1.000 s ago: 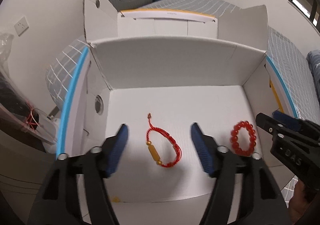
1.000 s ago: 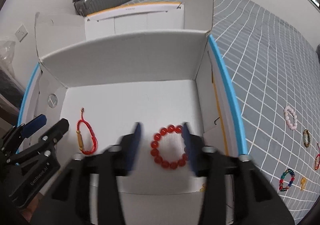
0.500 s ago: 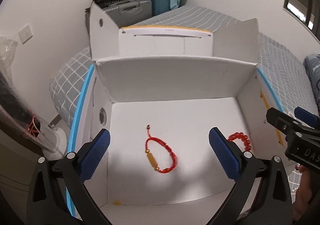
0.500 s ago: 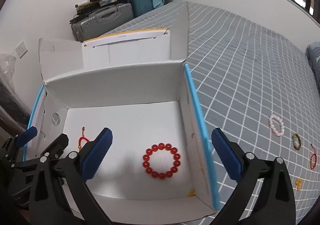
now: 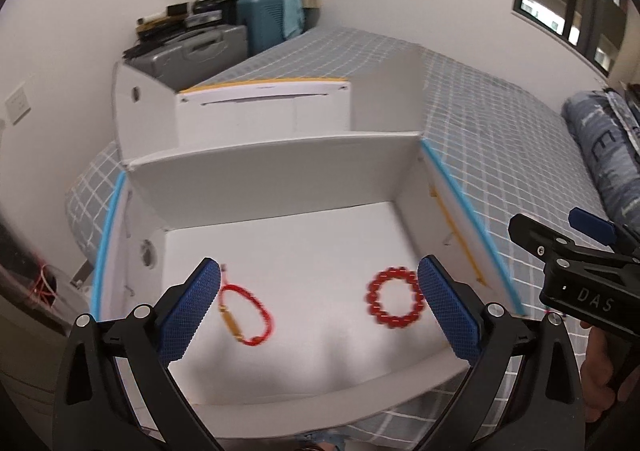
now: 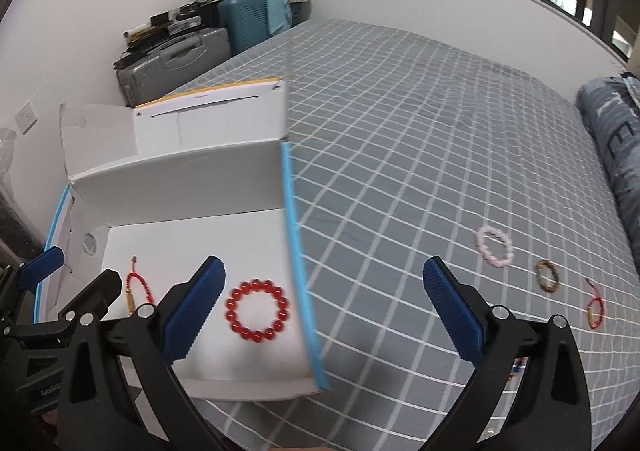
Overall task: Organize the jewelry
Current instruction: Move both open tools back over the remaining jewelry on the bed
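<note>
From my left wrist, the left gripper [image 5: 318, 305] has just spread wide, holding nothing; the red cord bracelet [image 5: 246, 317] and red bead bracelet [image 5: 394, 299] lie in the white box [image 5: 280, 179]. From my right wrist, the right gripper [image 6: 324, 309] likewise just released, empty; a pink bracelet [image 6: 495, 246] lies at two o'clock on the checked bed [image 6: 420, 155].

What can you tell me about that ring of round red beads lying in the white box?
The red bead bracelet is a closed ring of round, glossy, translucent-looking red beads of about equal size, perhaps glass or stone. It lies flat on the floor of the open white cardboard box, toward the blue-edged side wall, apart from the red cord bracelet on the other side. Only the box floor touches it. Neither gripper holds it; both stand open above the box.
</note>
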The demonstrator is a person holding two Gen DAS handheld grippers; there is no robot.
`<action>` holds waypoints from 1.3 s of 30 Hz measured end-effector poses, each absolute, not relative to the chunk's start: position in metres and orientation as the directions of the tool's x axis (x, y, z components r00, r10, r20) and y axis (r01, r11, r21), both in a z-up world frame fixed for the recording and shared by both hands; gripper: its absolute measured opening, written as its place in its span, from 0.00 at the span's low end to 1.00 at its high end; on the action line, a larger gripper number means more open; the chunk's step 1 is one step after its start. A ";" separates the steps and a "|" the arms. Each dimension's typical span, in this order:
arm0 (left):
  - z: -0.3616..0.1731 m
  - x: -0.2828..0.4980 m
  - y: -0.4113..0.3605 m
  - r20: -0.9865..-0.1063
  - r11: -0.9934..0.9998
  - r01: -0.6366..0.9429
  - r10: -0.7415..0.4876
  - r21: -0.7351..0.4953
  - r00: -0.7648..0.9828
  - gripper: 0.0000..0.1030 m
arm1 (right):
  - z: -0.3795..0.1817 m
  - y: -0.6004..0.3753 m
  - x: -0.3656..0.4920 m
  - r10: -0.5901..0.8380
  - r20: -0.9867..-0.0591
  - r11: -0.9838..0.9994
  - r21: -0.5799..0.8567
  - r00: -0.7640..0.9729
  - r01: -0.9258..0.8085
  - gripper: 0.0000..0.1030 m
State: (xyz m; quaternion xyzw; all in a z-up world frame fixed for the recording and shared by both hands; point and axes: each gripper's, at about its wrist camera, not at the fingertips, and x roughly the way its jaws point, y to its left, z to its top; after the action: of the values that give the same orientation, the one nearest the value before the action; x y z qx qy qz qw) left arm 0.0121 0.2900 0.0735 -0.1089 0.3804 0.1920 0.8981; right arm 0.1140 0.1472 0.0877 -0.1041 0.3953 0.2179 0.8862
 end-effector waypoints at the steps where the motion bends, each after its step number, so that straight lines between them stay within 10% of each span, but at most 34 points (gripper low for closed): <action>1: 0.075 0.014 0.284 -0.723 0.907 -0.417 0.256 -0.049 0.641 0.94 | 0.090 0.138 0.115 0.298 -0.744 0.887 -0.016 0.598 -0.461 0.93; 39: 0.024 0.087 0.046 -0.789 0.999 -0.042 0.004 -0.028 0.614 0.94 | 0.039 -0.145 0.155 0.052 -0.788 0.991 -0.035 0.613 -0.128 0.93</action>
State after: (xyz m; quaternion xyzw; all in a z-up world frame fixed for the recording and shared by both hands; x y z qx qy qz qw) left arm 0.0868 0.0457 0.0237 -0.0217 0.4389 0.0130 0.8982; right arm 0.1552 -0.1447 0.0386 -0.0437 0.4370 0.0502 0.8970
